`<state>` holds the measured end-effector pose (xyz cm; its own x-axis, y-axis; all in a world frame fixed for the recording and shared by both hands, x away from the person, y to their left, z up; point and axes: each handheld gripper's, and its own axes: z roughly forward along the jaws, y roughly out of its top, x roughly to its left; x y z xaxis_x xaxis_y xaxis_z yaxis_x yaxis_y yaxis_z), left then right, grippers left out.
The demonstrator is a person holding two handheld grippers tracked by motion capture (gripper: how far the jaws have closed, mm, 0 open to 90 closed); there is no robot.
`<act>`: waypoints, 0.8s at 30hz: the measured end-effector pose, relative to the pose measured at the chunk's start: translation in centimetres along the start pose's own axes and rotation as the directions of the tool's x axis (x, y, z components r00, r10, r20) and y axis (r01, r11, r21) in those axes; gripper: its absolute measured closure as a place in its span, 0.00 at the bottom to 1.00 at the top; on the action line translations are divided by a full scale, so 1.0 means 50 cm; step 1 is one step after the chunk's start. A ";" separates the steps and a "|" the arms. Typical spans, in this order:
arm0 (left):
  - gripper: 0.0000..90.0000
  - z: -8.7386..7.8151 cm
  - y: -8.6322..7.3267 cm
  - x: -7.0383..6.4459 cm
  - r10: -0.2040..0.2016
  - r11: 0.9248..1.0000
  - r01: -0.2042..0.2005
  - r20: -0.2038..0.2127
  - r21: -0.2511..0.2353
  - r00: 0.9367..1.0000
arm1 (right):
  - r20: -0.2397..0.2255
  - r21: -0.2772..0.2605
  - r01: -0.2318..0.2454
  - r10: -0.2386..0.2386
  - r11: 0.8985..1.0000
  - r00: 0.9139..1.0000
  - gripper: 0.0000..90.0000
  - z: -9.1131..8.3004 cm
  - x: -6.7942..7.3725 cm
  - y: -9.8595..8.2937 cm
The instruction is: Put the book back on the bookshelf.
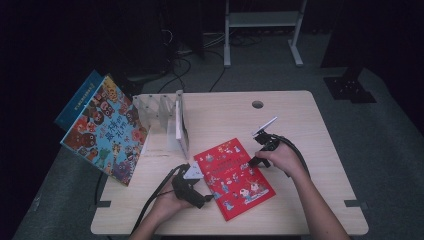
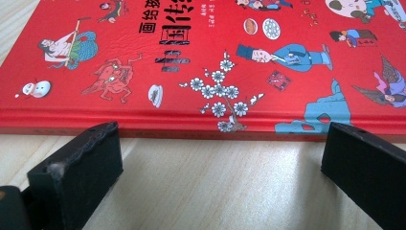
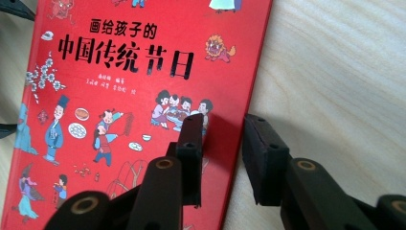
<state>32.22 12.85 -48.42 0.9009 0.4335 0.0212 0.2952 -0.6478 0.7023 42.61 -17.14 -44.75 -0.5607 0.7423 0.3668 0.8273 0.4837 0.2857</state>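
Hardback book (image 1: 234, 178), red cover, lying flat on the table (image 1: 310, 125) right in front of the person, and both grippers are closing in on it from either side. Left gripper (image 1: 192, 182) sits at the near-left edge; in the left gripper view its jaws are spread wide and low on the wood, flanking a stretch of the book's long edge (image 2: 191, 127), with nothing between them yet. Right gripper (image 1: 260, 152) is up at the far-right edge, and here's the detail: in the right gripper view the jaws stand a little apart, one pad (image 3: 191, 143) over the cover, the other just off the side over bare wood. Whether it's pressing on the board or just hovering, I can't tell, but it isn't clamped on anything.

Now, how will this one handle? Stiff boards, glossy cover, so it should lift as one rigid slab, no flopping, though that shine looks slippery, and a book this broad probably has some weight. The cover offers nothing to pinch from above. Best bet, I'd say, is the edges: get a jaw under one side, tip it up, then grip across the thickness. Over to the left, a clear rack (image 1: 165, 117) with a blue book (image 1: 105, 130) leaning beside it.
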 end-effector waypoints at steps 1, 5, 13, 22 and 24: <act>0.00 0.001 0.001 0.000 -0.001 1.000 0.001 0.000 0.000 1.000 | -0.016 0.002 -0.006 0.006 1.000 1.000 0.70 0.002 -0.002 0.001; 0.00 0.001 0.001 0.001 0.002 1.000 -0.002 0.002 -0.001 1.000 | -0.038 0.008 -0.004 0.004 1.000 0.999 0.69 0.006 -0.007 0.004; 0.00 0.002 0.002 0.002 0.005 1.000 -0.005 0.005 0.000 1.000 | -0.016 0.021 0.023 -0.023 1.000 1.000 0.73 -0.005 0.002 0.011; 0.00 0.002 0.002 0.002 0.002 1.000 -0.002 0.005 -0.004 1.000 | -0.092 -0.103 0.075 -0.085 0.992 0.992 0.74 -0.088 0.037 0.009; 0.00 0.002 0.002 0.002 0.005 1.000 -0.005 0.004 -0.004 1.000 | -0.126 -0.107 0.092 -0.105 0.990 0.986 0.73 -0.103 0.052 0.014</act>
<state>32.39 12.79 -48.44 0.9035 0.4280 0.0216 0.2896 -0.6471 0.7053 41.55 -17.27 -39.04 -0.6446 0.6230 0.4431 0.7637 0.4975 0.4114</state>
